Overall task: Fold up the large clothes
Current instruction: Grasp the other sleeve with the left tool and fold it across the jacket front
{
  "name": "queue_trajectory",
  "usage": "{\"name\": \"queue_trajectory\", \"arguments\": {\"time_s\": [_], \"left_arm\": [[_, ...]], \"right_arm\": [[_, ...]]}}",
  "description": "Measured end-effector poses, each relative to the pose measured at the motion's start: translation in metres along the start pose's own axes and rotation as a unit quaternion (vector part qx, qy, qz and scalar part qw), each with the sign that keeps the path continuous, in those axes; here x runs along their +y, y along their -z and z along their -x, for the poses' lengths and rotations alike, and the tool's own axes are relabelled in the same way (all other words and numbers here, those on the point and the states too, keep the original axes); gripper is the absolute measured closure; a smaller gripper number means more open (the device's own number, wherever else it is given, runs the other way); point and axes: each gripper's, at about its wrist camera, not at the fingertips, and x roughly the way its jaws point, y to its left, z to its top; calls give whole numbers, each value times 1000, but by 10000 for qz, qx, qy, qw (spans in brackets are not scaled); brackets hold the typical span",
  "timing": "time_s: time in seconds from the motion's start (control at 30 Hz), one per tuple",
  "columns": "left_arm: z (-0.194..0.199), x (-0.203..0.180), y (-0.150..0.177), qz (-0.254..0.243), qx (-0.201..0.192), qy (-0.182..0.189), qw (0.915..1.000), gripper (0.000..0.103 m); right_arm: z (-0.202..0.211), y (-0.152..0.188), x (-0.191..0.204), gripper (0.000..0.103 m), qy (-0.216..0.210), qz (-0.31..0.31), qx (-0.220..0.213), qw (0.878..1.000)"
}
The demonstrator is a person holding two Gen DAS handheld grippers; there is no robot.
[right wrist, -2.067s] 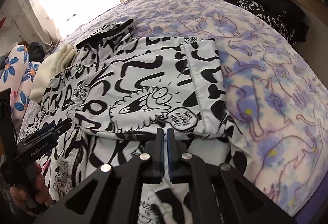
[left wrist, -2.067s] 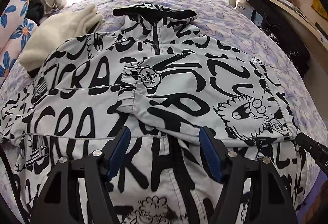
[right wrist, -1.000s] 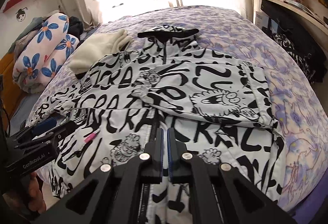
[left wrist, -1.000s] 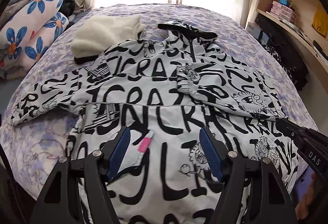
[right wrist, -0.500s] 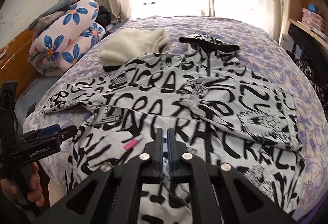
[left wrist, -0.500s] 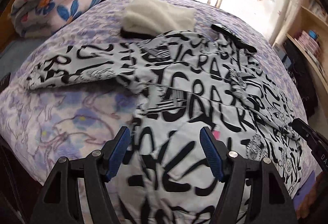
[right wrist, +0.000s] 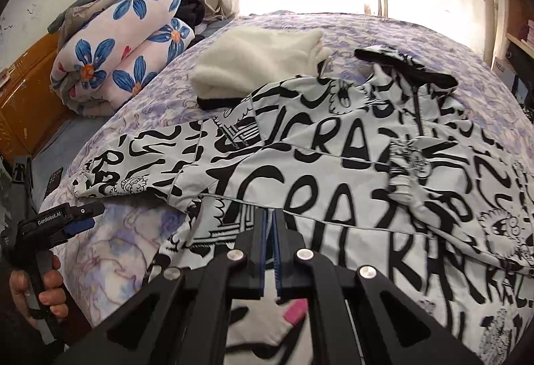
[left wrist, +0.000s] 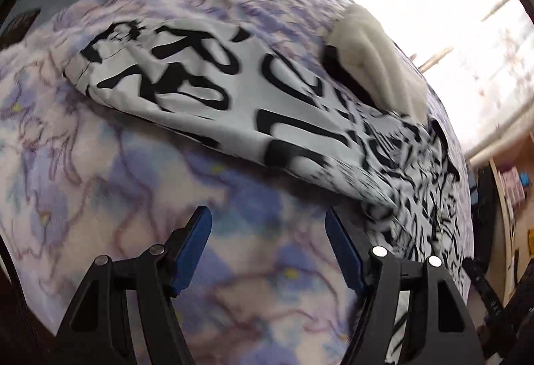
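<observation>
Left wrist view. 1 left gripper (left wrist: 268, 231), jaws spread wide, nothing between them, poised over bare bedspread (left wrist: 116, 198). 1 jacket sleeve (left wrist: 187, 88), black-and-white lettered print, lying flat and outstretched just beyond the fingertips, its cuff toward the upper left of the frame. 1 cream fleece garment (left wrist: 377, 61), folded, resting against the jacket's shoulder area. Frame partly motion-blurred.

Right wrist view. 1 right gripper (right wrist: 268, 228), blue pads pressed together, holding nothing that can be seen, hanging above the jacket (right wrist: 333, 181). Jacket spread front-up on the bed, collar toward the window; 1 sleeve on the right of frame already folded across the chest, the other sleeve extended toward the bed's left edge. Left gripper visible at lower left, held in a hand (right wrist: 36, 285), near that extended cuff. 1 rolled floral quilt (right wrist: 123, 41) beyond the bed, clear of the work.

Step judged: second sleeve fold, approach stage. Next move calls for pinching the outstretched sleeve near its cuff and carrying it across the chest to mirror the first.
</observation>
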Motion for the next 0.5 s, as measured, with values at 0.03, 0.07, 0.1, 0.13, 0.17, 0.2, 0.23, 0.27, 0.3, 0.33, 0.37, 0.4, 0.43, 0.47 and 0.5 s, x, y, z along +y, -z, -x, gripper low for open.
{"name": "queue_trajectory", "arguments": {"time_s": [0.03,0.07,0.1,0.13,0.17,0.2,0.23,0.27,0.3,0.33,0.37,0.4,0.43,0.47,0.5], "left_arm": [[-6,10,-6,88,40,4,10000,34],[-11,19,-13,147,64,93,9998,34],[-15,25,-19,207,72,177,9996,34],[-17,31,-25,272,62,253,9993,34],[-21,38,-32,339,44,387,9987,34],[-24,43,-37,389,63,472,9981,34],[-27,47,-42,437,78,565,9974,34],[-29,52,-47,488,51,734,9961,34],[-30,55,-51,549,38,826,9951,34],[-30,61,-54,654,47,982,9930,34],[-29,66,-57,729,33,1147,9907,34],[-28,70,-58,805,-23,1272,9886,34],[-25,76,-59,879,-101,1380,9865,34],[-21,82,-59,912,-159,1416,9856,34],[-20,86,-59,931,-188,1363,9861,34]], "right_arm": [[-9,-1,4,100,-40,-15,78,10000],[-15,-1,6,100,-63,-19,124,9999],[-23,-1,10,100,-56,-11,198,9998],[-31,-1,14,100,-50,3,270,9996],[-35,0,16,100,-60,12,319,9995],[-42,1,19,100,-68,20,397,9992],[-47,3,21,100,-73,26,457,9989],[-52,5,23,100,-82,43,526,9986],[-57,8,25,100,-83,72,607,9981],[-61,10,26,100,-74,94,668,9977],[-64,13,27,100,-62,113,730,9973],[-67,15,27,100,-64,129,790,9968],[-69,17,27,100,-52,142,843,9963],[-72,20,27,100,-37,141,893,9959],[-74,21,26,100,-43,131,920,9957]]}}
